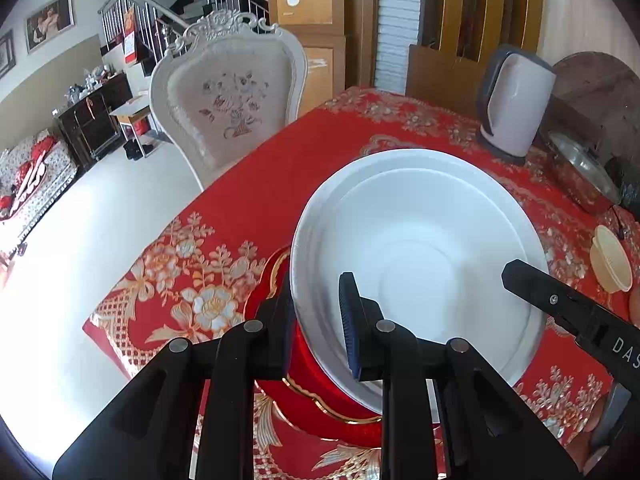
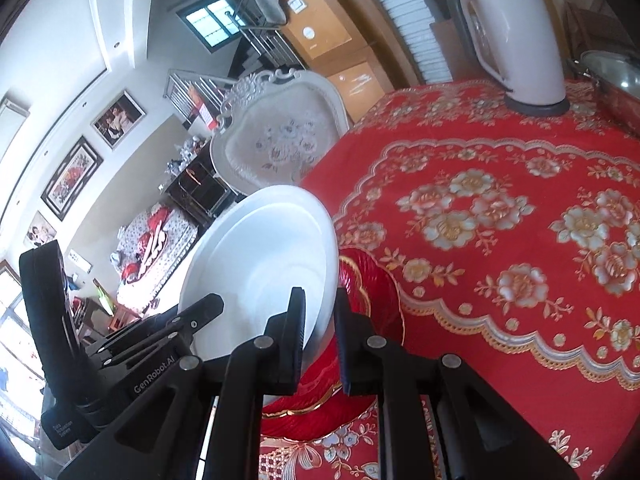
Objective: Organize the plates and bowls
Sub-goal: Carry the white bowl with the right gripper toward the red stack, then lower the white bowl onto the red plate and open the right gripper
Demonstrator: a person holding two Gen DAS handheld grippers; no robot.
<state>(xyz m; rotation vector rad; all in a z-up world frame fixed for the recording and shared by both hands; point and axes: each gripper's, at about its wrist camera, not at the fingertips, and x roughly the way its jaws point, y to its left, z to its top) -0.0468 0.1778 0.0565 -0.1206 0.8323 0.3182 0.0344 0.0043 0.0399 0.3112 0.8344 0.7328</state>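
Note:
A large white bowl, which seems to have a second white dish nested in it, hangs tilted just above a red plate with a gold rim on the red flowered tablecloth. My left gripper is shut on the bowl's left rim, one pad inside and one outside. My right gripper is shut on the opposite rim. Each gripper also shows in the other's view: the right gripper at the bowl's right edge, the left gripper at its left edge.
A white electric kettle stands at the far side of the table, with a steel pot beside it. A small cream bowl lies at the right. An ornate white chair stands at the table's left edge.

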